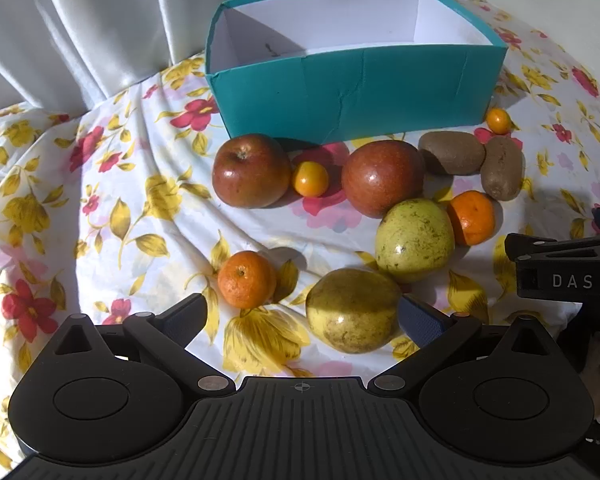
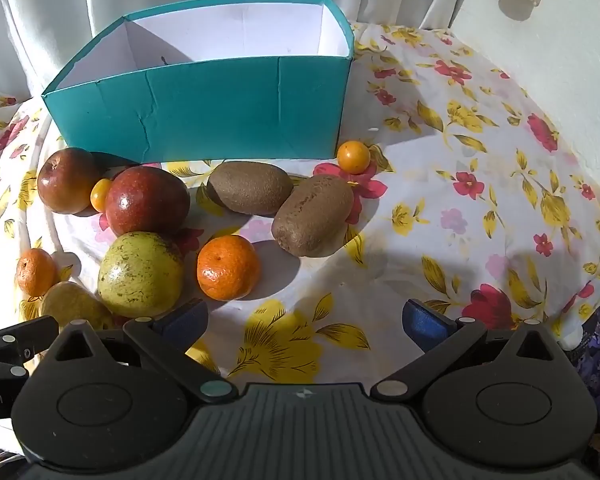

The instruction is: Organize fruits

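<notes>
1. Fruits are all sitting on the floral cloth (image 1: 100, 208), clustered in front of the teal box (image 1: 356, 96); none showing inside the box from here.
2. Just in front of the box: two apples (image 1: 251, 170) (image 1: 382, 178) with a small yellow-orange fruit (image 1: 310, 179) between them; two kiwis (image 2: 250, 188) (image 2: 312, 214) lying touching off the box's right end, another small yellow-orange fruit (image 2: 353, 156) by its right corner.
3. Farther from the box: two green guavas (image 1: 415, 240) (image 1: 353, 310), two mandarins (image 1: 247, 284) (image 2: 228, 267).
4. My left gripper (image 1: 300, 320) is hanging wide, gripping nothing; the nearest guava is lying between its fingers, close to the right pad (image 1: 420, 322).
5. My right gripper (image 2: 306, 318) is also spread wide, holding nothing, over bare cloth, with the mandarin just ahead.
6. White curtain (image 1: 100, 20) is hanging behind the box.
</notes>
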A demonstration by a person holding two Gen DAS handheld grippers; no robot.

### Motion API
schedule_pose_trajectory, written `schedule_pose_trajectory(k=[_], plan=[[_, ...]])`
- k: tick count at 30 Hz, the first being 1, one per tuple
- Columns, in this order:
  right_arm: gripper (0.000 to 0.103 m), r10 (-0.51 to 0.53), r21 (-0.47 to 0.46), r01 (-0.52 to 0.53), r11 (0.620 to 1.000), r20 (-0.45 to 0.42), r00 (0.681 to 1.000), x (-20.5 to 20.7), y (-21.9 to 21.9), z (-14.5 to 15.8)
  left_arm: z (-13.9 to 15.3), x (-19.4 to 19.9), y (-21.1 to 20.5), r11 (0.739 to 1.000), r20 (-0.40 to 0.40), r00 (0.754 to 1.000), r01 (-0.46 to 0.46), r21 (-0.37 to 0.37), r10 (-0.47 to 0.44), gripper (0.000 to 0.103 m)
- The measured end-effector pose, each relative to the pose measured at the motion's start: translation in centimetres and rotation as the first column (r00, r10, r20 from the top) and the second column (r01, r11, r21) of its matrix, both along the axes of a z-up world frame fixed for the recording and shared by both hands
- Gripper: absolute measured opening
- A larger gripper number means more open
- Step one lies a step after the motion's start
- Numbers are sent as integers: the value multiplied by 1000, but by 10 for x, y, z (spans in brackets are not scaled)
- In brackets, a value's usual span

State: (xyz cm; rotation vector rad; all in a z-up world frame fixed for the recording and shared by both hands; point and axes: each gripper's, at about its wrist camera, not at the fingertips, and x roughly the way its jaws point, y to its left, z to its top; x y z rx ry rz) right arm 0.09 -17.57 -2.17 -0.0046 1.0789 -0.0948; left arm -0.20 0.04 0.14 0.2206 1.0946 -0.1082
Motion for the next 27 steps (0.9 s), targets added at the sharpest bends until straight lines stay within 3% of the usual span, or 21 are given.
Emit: schedule_pose_trajectory(k=[27], plan=[[103,15,-9,-15,1000,14,1000,-3,2,4,3,-2,0,1000,3,1000,-7,2,7,103]])
